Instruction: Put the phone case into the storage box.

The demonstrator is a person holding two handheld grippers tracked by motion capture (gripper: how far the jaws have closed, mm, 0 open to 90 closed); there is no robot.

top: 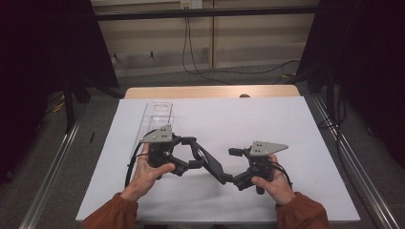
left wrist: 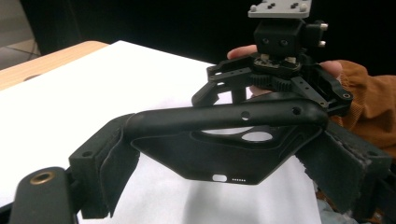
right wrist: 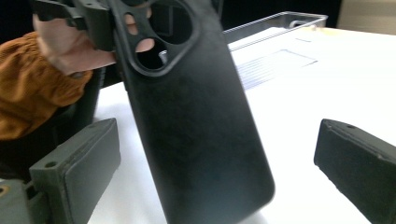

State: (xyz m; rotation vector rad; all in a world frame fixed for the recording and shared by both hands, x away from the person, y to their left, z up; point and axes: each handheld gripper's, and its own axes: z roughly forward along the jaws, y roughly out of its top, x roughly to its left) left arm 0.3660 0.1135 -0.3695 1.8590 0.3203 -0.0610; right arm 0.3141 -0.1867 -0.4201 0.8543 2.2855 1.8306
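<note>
Overhead, white paper (top: 267, 119) covers the wooden table (top: 210, 91); dark curtains flank it. Left gripper (top: 191, 152) clamps the black phone case (top: 212, 164), held diagonally between both grippers; right gripper (top: 239, 167) gapes around its end.

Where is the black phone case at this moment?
In the high view the black phone case hangs above the white sheet, near the table's front middle, between the two grippers. The left gripper clamps one end; the other lies between the right gripper's open jaws.
</note>
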